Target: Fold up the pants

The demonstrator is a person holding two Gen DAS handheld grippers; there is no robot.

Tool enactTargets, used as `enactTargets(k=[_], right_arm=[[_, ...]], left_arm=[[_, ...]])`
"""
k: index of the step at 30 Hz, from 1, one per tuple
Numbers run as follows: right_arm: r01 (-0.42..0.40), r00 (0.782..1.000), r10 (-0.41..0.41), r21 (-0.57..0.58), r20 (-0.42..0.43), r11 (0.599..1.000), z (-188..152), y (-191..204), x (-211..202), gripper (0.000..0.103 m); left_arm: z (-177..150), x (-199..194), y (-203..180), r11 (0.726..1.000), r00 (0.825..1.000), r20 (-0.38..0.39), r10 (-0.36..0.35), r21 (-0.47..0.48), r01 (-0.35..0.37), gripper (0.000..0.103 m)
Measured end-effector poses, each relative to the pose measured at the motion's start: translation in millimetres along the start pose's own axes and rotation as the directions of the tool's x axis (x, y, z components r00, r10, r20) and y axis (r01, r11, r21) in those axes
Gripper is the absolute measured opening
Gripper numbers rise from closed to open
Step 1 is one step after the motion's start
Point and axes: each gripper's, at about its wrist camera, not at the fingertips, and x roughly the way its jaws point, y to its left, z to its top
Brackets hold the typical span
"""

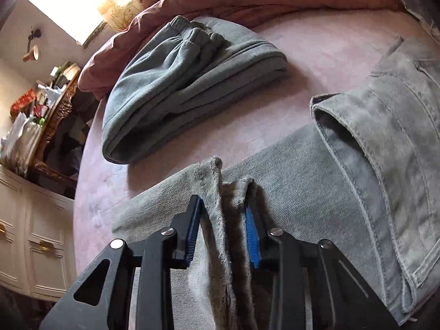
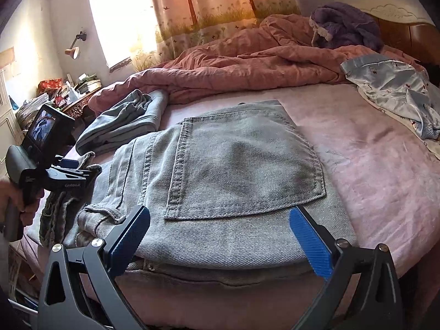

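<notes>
The left hand-held gripper (image 1: 224, 206) is clamped narrow on the frayed hems (image 1: 220, 189) of the grey jeans (image 2: 220, 165), its blue pads (image 1: 194, 228) pressing the two cuffs between them. The right hand-held gripper (image 2: 220, 236) stands wide apart over the waistband end with nothing between its pads, straddling the back pocket (image 2: 242, 165). The jeans lie on the pink bed (image 2: 371, 165), legs folded over the seat. Just beyond them rests a folded grey-green sweatpants bundle (image 1: 187, 88). Farther back lie a rumpled pink duvet (image 2: 247, 68), a purple blanket (image 2: 346, 24) and a light blue garment (image 2: 393, 90).
</notes>
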Motion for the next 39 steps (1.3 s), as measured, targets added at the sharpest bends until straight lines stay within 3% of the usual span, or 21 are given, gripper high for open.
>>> enactTargets(k=[4, 7, 9, 12, 16, 18, 20, 22, 23, 27, 31, 36, 39], right_arm=[[0.004, 1.0, -0.005, -0.009, -0.009, 1.0, 0.2, 2.4, 3.1, 0.102], [0.01, 1.0, -0.01, -0.016, -0.003, 1.0, 0.3, 4.3, 2.4, 0.102], [0.011, 1.0, -0.011, -0.013, -0.002, 1.0, 0.1, 3.9, 2.1, 0.102], [0.013, 1.0, -0.013, -0.012, -0.006, 1.0, 0.0, 4.2, 2.8, 0.102], [0.024, 1.0, -0.024, -0.029, -0.009, 0.999, -0.1, 7.5, 3.0, 0.102], [0.029, 1.0, -0.03, -0.031, -0.004, 0.999, -0.3, 8.7, 1.7, 0.102], [0.03, 1.0, -0.031, -0.027, -0.004, 0.999, -0.8, 7.7, 0.9, 0.102], [0.032, 0.999, -0.032, -0.025, -0.01, 0.999, -0.6, 6.9, 2.3, 0.102], [0.033, 0.999, -0.034, -0.026, -0.012, 0.999, -0.6, 7.0, 3.0, 0.102], [0.032, 0.999, -0.032, -0.038, 0.001, 0.999, -0.6, 8.8, 0.2, 0.102], [0.025, 0.999, -0.023, -0.064, 0.032, 0.998, -1.1, 14.6, -6.3, 0.102], [0.044, 0.997, -0.034, -0.143, 0.071, 0.989, -0.5, 32.0, -14.3, 0.102], [0.08, 0.994, -0.063, -0.195, 0.091, 0.978, -2.4, 45.3, -17.4, 0.102]], left_arm=[[7.3, 10.5, -6.0, 1.0, 1.0, -0.021, 0.02, 0.022, -0.02, 0.029], [10.5, -0.5, 2.7, 0.999, 0.999, 0.027, 0.024, -0.041, -0.022, 0.018], [12.1, -24.8, 22.5, 0.989, 0.993, 0.119, -0.027, -0.139, 0.043, 0.017], [10.7, -56.6, 52.9, 0.951, 0.962, 0.243, -0.126, -0.247, 0.186, 0.017], [11.9, -30.2, 42.8, 0.958, 0.971, 0.156, -0.179, -0.197, 0.208, 0.019], [3.8, -8.0, 29.6, 0.944, 0.958, 0.106, -0.266, -0.175, 0.281, 0.023], [-5.1, 3.6, 15.6, 0.929, 0.939, 0.102, -0.329, -0.146, 0.341, 0.041], [-12.8, -2.0, 4.9, 0.94, 0.941, 0.151, -0.304, -0.117, 0.322, 0.052], [-16.6, -8.7, 3.9, 0.939, 0.936, 0.187, -0.3, -0.116, 0.324, 0.052], [-44.4, -47.2, 18.0, 0.891, 0.884, 0.335, -0.326, -0.204, 0.405, 0.067], [-86.1, -81.1, 15.1, 0.924, 0.884, 0.404, -0.236, -0.187, 0.332, 0.067], [-124.5, -87.0, 9.5, 0.881, 0.848, 0.409, -0.336, -0.182, 0.437, 0.06], [-129.5, -81.8, -3.0, 0.879, 0.863, 0.384, -0.329, -0.209, 0.429, 0.06]])
